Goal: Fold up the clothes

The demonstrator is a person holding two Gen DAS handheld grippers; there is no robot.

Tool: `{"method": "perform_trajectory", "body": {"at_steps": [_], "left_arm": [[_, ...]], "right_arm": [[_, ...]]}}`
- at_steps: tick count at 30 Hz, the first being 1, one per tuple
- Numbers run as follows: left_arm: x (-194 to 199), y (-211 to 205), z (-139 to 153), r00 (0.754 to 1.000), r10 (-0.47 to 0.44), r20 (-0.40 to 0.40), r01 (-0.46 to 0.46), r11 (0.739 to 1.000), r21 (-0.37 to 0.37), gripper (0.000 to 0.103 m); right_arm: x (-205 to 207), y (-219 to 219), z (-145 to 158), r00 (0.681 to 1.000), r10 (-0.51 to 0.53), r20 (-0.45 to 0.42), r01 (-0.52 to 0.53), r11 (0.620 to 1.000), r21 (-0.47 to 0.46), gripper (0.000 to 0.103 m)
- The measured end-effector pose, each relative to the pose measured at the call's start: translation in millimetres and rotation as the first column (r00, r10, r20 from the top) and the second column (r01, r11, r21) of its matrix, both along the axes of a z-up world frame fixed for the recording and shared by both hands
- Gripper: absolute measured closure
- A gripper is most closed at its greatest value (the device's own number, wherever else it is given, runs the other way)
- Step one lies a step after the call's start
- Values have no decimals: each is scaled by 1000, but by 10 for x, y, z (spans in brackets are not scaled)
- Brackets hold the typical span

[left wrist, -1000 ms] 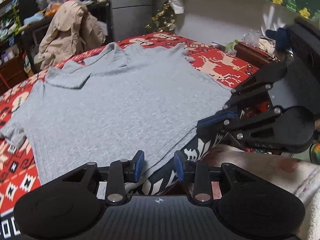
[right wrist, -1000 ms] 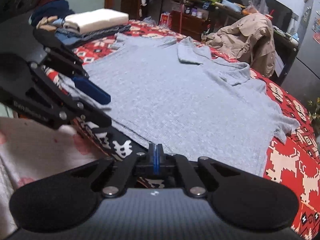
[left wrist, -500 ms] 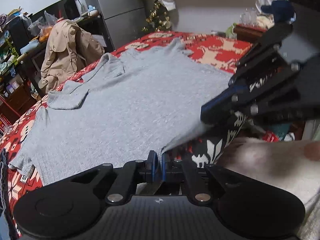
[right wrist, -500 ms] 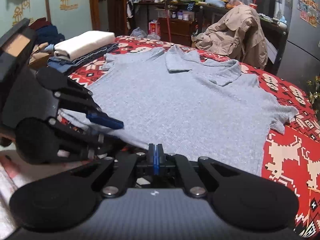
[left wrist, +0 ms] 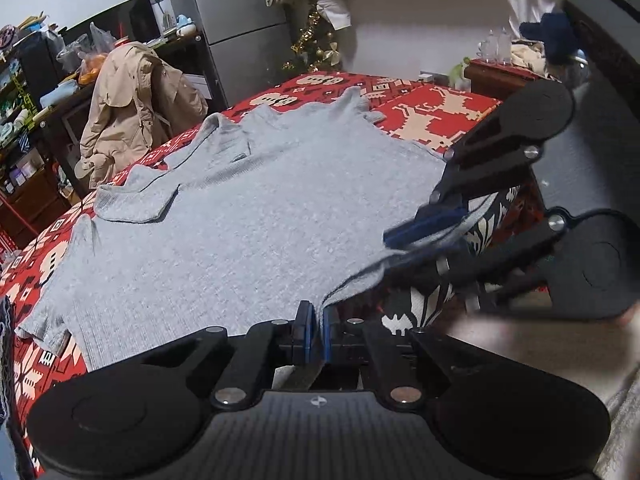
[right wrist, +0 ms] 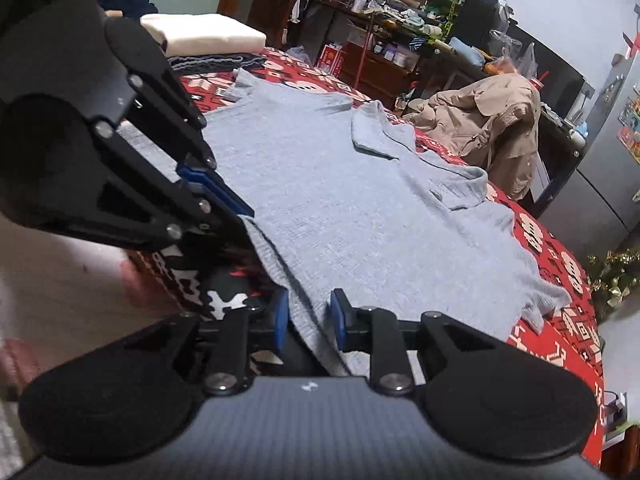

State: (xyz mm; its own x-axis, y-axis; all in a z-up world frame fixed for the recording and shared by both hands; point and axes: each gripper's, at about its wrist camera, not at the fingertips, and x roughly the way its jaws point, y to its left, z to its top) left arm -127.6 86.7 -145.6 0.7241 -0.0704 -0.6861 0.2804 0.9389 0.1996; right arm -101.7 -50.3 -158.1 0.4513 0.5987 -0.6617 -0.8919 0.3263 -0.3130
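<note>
At lower centre of the left view, the shirt hem is pinched by the left gripper; only the right view shows the right gripper parted around the hem, with folded clothes seen upper left.

1. A lived-in home room, part bedroom and part storage: a bed under a red patterned blanket fills the middle of both views.
2. A grey fridge with magnets stands at the top centre of the left view, a tinsel-hung Christmas tree beside it.
3. Cluttered shelves line the top of the right view, and a beige coat hangs at right.
</note>
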Motion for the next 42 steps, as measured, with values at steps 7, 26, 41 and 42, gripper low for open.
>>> {"method": "perform_trajectory", "body": {"at_steps": [7,26,41,42], "left_arm": [[-97,-13,10,1000,-21,-11,21,1000,-4,99],[-162,56,-58,998,-13,-61,10,999,-50,95],[33,670,339,997,63,-52,-75,961,-265,73],[129,711,348,996,76,-45,-85,964,-253,73]], "right_arm": [[-5,-33,45,999,16,-41,-15,1000,5,101],[35,-125,33,990,-6,-139,9,1000,23,102],[860,-560,572,933,-124,-338,193,965,179,90],[1002,-535,618,938,-136,-319,200,964,177,90]]}}
